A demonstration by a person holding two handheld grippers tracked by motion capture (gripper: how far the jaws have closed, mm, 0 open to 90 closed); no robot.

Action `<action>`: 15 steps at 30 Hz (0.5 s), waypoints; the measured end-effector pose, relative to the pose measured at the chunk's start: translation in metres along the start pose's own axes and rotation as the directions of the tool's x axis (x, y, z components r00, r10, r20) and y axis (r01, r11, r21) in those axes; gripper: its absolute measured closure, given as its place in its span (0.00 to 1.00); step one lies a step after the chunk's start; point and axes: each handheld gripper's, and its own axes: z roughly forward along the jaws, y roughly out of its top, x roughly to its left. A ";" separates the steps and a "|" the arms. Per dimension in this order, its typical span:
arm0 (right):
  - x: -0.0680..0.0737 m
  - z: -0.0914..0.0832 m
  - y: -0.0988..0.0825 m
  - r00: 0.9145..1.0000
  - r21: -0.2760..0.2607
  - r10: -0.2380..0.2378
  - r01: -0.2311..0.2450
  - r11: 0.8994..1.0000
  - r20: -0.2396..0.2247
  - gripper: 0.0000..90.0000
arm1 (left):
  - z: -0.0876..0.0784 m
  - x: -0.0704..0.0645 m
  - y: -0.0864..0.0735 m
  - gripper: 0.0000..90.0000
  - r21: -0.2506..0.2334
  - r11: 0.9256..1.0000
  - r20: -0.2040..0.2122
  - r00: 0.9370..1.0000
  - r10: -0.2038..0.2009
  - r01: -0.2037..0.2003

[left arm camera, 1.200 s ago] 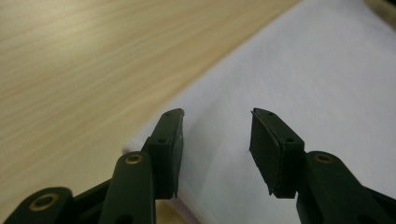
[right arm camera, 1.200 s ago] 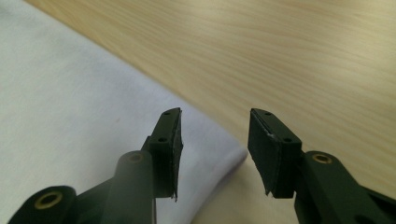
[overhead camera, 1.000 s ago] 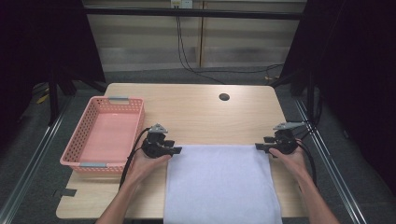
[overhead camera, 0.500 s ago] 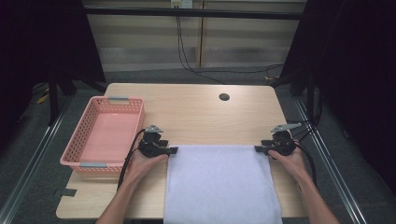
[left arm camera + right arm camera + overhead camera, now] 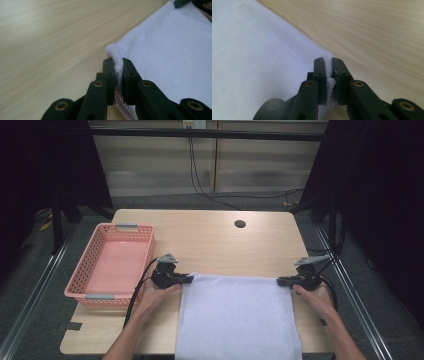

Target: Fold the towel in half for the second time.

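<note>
A white towel [image 5: 237, 315] lies flat on the near half of the wooden table [image 5: 215, 245] and hangs over its front edge. My left gripper [image 5: 190, 279] is at the towel's far left corner. Its jaws have just been closing and now pinch that hemmed corner [image 5: 113, 51], which bunches up between the pads of the left gripper [image 5: 117, 62]. My right gripper [image 5: 280, 281] is at the far right corner. Its jaws have also just been closing, and the right gripper [image 5: 328, 61] now squeezes the towel [image 5: 257, 62] at its corner. Both grippers lie low on the tabletop.
An empty pink mesh basket [image 5: 90, 296] stands at the table's left side, close to my left hand. A dark round cable hole [image 5: 240, 224] sits near the far edge. Bare wood stretches beyond the towel.
Both grippers' jaws have closed onto the towel's far corners. The hands have hardly shifted and the towel lies as before.
</note>
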 end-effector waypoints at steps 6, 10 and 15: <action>0.000 -0.025 0.017 1.000 -0.135 0.012 -0.012 0.991 -0.001 0.93 | -0.016 0.002 0.022 0.93 -0.120 0.992 0.000 1.000 -0.026 0.026; -0.003 -0.039 0.041 1.000 -0.203 0.005 -0.002 0.979 0.016 0.93 | -0.024 0.004 0.043 0.93 -0.148 0.989 -0.033 0.999 -0.008 0.003; -0.013 -0.045 0.065 1.000 -0.261 0.012 -0.006 0.965 0.024 0.93 | -0.035 0.012 0.068 0.93 -0.200 0.980 -0.063 0.998 -0.008 -0.005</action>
